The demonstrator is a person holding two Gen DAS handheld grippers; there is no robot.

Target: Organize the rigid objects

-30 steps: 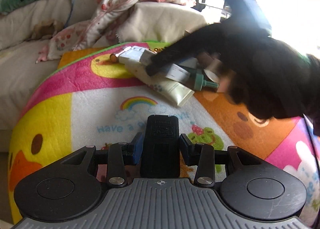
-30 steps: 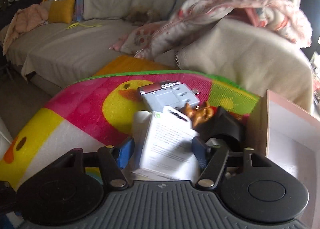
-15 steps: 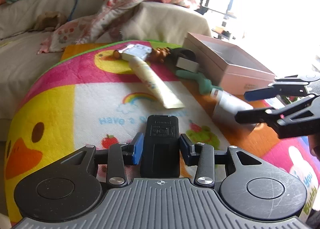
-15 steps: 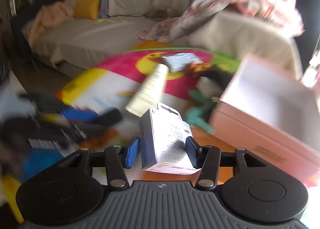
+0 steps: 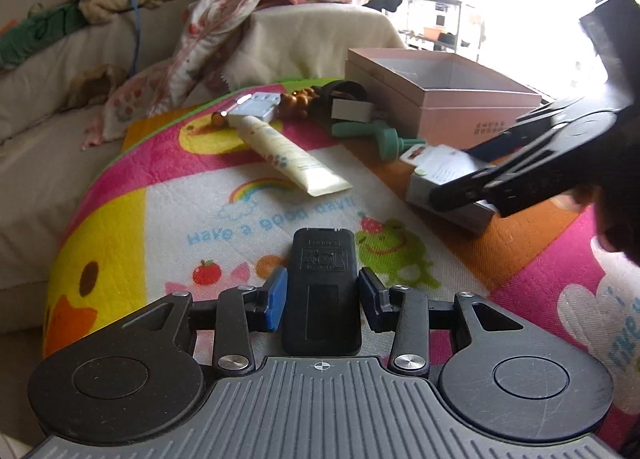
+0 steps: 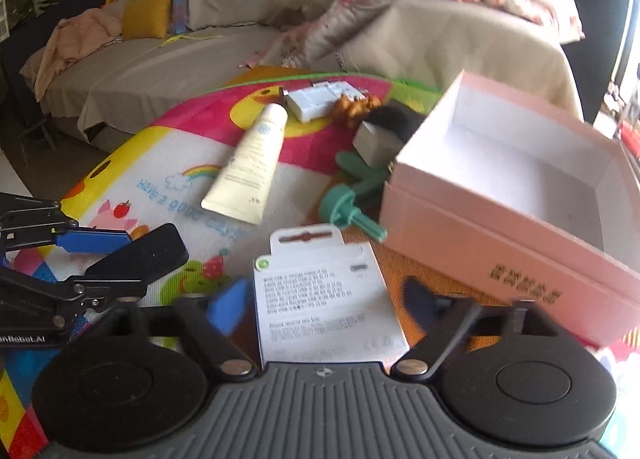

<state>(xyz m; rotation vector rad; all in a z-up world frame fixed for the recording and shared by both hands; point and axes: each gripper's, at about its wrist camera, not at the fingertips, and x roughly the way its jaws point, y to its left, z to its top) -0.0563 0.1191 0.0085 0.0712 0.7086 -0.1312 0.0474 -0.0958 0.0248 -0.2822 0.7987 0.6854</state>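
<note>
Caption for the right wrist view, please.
Right gripper open around a white retail box on the play mat, beside the empty pink box.

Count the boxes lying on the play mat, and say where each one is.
2. The open pink box sits at the mat's right side. The small white retail box lies in front of it, between the right gripper's spread fingers. Others may hide behind the pink box.

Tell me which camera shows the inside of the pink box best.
The right wrist view: it looks down into the pink box, showing its bare white floor. The left wrist view shows only its outer walls and rim.
</note>
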